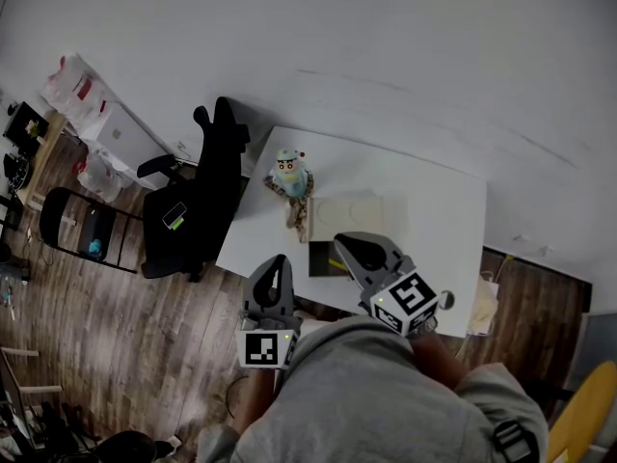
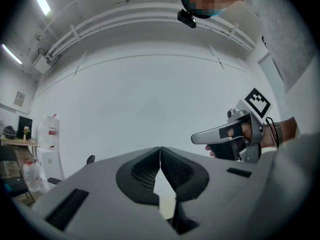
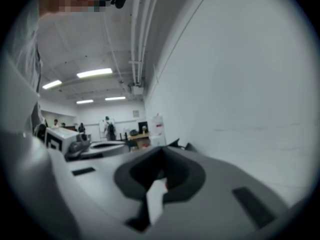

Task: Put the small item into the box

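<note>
Small figure (image 1: 289,175), teal-capped with a tan body, stood on the table (image 1: 443,222) near its left edge, beside the pale box (image 1: 362,211). Left gripper (image 2: 160,148) and right gripper (image 3: 162,155) jaws were pressed together.

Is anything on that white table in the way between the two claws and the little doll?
Nothing visible blocks it. The left gripper and right gripper, both shut, hover by the near edge of the table. The doll stands farther back, and a flat dark item lies low near that edge.
</note>
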`<state>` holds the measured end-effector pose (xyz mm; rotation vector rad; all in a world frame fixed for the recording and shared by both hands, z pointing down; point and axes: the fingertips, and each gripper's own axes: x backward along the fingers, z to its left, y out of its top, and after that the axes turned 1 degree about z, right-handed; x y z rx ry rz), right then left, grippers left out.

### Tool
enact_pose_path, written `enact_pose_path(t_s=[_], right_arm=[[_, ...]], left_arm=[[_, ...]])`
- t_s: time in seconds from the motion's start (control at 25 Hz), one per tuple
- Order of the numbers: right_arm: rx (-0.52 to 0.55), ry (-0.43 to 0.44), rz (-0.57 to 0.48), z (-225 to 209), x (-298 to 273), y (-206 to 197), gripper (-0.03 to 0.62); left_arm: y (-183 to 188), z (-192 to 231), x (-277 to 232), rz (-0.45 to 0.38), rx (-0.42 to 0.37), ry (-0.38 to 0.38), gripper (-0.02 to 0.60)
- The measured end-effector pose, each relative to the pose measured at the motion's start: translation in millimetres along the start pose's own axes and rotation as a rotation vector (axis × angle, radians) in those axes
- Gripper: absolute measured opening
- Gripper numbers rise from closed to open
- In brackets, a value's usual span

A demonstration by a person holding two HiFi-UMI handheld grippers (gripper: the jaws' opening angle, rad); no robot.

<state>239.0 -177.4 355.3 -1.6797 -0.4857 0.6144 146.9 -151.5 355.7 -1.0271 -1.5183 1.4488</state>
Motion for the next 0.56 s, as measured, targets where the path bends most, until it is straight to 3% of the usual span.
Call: enact_pose_path(t_s=[0.56], right_arm=[[0.001,-0.010,0.043,-15.4,7.1,-17.4,0.032]], left_arm=[[-9.1,-8.1,-10.3,0.035,0.003,-0.008,0.035]])
